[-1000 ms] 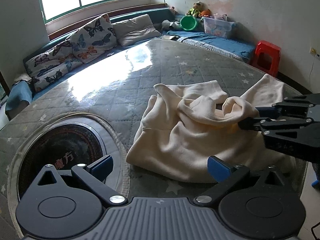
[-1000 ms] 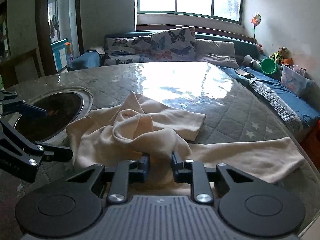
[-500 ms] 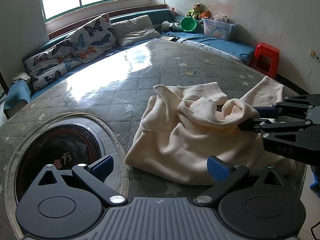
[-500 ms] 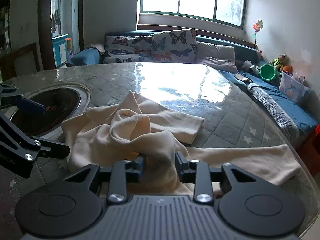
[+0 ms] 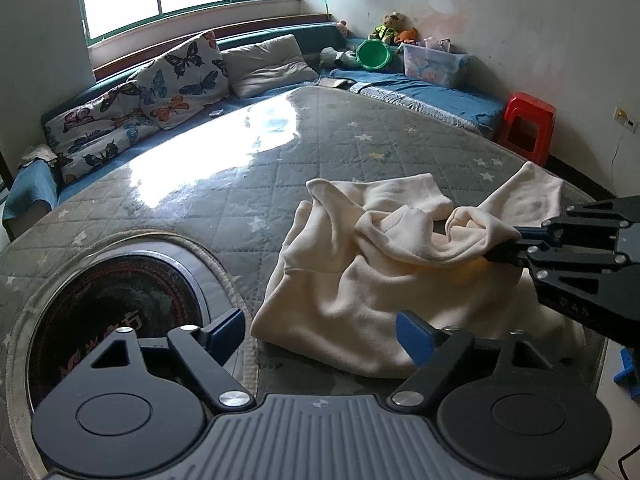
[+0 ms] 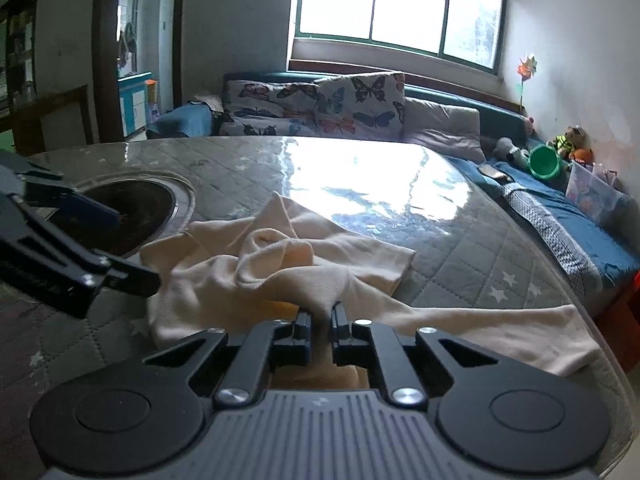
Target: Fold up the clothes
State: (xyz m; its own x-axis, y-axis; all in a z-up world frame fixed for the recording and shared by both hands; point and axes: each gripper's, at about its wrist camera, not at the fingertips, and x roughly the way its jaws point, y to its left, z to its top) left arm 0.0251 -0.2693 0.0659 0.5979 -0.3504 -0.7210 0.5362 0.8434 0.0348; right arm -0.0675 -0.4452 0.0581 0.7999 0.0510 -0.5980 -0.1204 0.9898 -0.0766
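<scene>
On the quilted grey worktop (image 5: pixel 280 168), beside its round dark inset (image 5: pixel 116 300), a cream garment (image 5: pixel 360 280) lies crumpled. The right gripper (image 6: pixel 320 320) is clamped on a bunched fold of it, and its jaws have drawn closer together than half a second ago, lifting that fold a little higher. The left gripper (image 5: pixel 320 330) hovers with jaws spread wide at the garment's near edge, holding nothing, about where it was before.

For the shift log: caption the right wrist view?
Right tongs shut on cream garment; left tongs open beside it.
</scene>
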